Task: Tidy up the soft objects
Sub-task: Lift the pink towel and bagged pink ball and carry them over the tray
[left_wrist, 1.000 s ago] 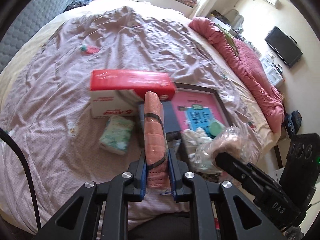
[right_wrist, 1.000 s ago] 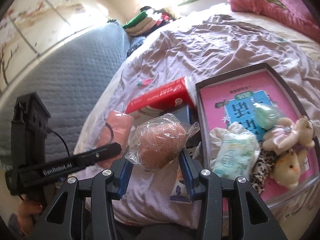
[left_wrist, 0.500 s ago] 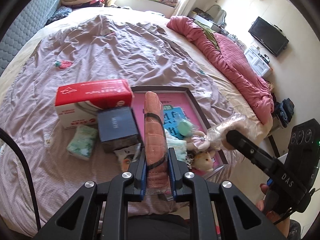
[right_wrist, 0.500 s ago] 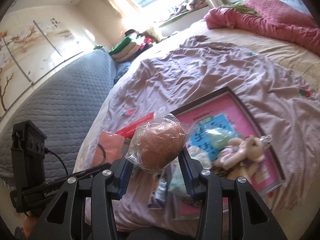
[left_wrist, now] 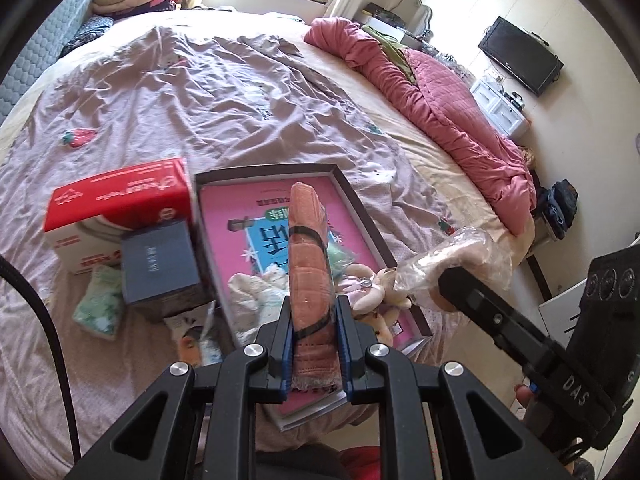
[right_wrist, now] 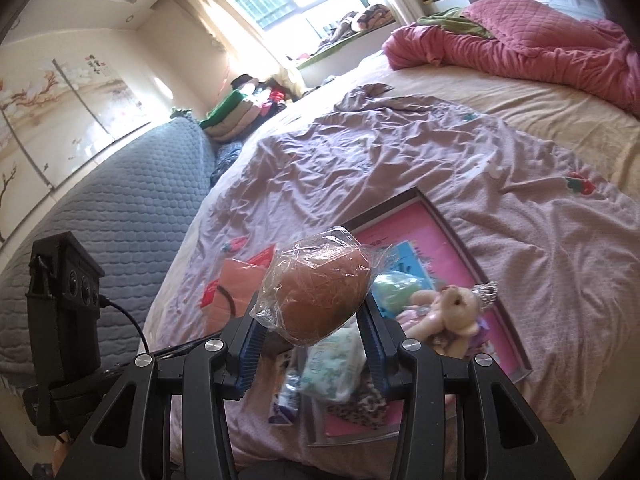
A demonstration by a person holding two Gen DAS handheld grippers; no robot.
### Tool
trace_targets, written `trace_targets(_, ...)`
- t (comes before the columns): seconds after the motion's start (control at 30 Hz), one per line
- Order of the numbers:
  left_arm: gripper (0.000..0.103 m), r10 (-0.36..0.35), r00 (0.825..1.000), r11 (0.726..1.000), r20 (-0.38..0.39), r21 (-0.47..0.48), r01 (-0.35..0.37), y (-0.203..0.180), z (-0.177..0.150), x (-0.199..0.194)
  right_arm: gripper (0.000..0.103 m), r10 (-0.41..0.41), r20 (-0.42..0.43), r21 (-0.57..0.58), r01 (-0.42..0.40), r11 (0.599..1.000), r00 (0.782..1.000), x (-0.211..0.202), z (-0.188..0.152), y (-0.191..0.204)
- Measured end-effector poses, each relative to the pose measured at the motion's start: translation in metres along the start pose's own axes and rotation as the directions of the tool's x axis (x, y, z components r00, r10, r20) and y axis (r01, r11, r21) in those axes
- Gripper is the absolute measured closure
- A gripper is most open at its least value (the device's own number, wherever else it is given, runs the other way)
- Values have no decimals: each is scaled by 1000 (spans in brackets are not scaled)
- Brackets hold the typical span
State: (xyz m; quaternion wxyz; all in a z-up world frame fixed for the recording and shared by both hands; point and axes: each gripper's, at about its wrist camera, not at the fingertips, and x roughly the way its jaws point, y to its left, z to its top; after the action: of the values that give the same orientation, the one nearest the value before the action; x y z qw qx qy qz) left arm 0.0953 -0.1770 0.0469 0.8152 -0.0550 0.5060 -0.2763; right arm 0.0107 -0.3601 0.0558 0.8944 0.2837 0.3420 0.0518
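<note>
My left gripper (left_wrist: 314, 320) is shut on a folded salmon-pink towel (left_wrist: 309, 248) bound with a black band, held upright above the pink-lined tray (left_wrist: 224, 220). My right gripper (right_wrist: 312, 332) is shut on a brown round soft thing wrapped in clear plastic (right_wrist: 320, 288), held above the tray's near end (right_wrist: 460, 236); it also shows in the left wrist view (left_wrist: 460, 256). In the tray lie a small plush bear (right_wrist: 452, 312), a pale green soft item (right_wrist: 396, 288) and a white-green tissue pack (right_wrist: 336, 364).
A red and white box (left_wrist: 116, 208) and a dark blue box (left_wrist: 160, 264) stand left of the tray, with a green-white pack (left_wrist: 100, 300) beside them. A rumpled mauve sheet (left_wrist: 200, 92) covers the bed. A pink quilt (left_wrist: 440, 92) lies along the right side.
Both grippers have lifted and pulled back from the bed with their loads. The view has swung right, so the tray now sits under the towel. Both grips are unchanged.
</note>
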Motion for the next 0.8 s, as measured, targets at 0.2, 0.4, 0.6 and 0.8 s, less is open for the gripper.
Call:
trace_targets(0.2,84,1,1000,1000,-31,22,0,-12,3,26,57,-29,-23,27,30,999,999,7,-3,-22)
trace_targets(0.4,84,34,998,998,-55,53,-31,-21,5,49,57,-34,-48,44,36,998,998,15,-5,-35)
trace_targets(0.6,84,83,995,993,-59,85,-78,-22,7,59,57,-38,-71,43,41,998,997,24,-8,-43)
trace_targets(0.8,84,98,992,992,-80,86,-91,-17,10,71,57,-50,-96,18,52,998,994,35,-10,-44)
